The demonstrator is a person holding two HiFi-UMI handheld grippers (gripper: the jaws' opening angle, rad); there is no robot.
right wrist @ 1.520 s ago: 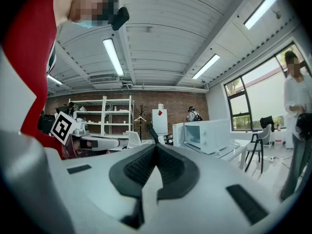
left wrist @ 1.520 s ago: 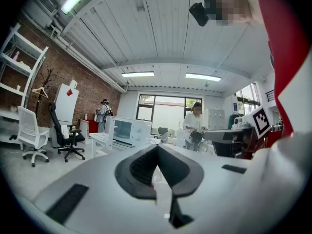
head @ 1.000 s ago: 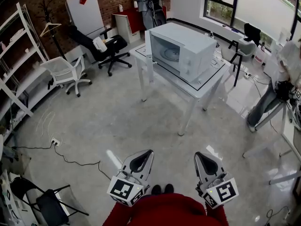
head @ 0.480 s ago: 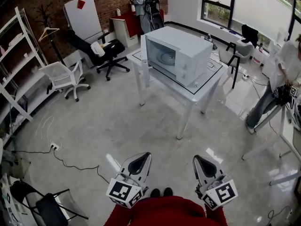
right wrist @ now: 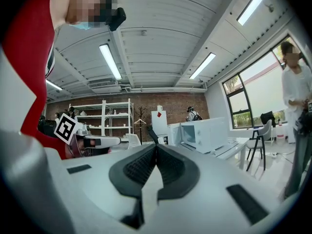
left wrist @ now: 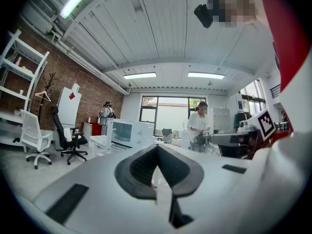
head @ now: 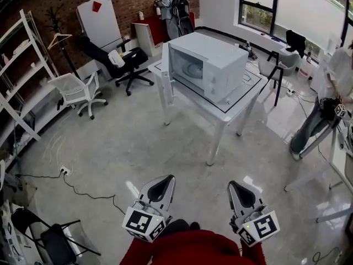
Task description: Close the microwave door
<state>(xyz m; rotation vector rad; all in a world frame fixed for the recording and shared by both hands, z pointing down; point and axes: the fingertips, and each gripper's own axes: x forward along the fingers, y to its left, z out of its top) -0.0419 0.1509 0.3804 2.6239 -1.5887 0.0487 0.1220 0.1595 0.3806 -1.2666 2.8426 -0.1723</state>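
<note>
A white microwave (head: 212, 59) stands on a white table (head: 242, 95) in the middle of the room, its door (head: 165, 58) swung open to the left. It also shows far off in the left gripper view as the microwave (left wrist: 127, 132) and in the right gripper view as the microwave (right wrist: 204, 133). My left gripper (head: 164, 182) and right gripper (head: 237, 186) are at the bottom of the head view, well short of the table. Both are shut with nothing between the jaws and point level toward the table.
A black office chair (head: 118, 57) and a white chair (head: 74, 87) stand left of the table. White shelving (head: 22, 65) lines the left wall. A cable (head: 83, 189) crosses the floor at lower left. One person (head: 331, 93) stands at the right, another (head: 174, 4) at the back.
The table and microwave have come a little closer and shifted slightly left in the head view. Both grippers remain shut and low in the frame.
</note>
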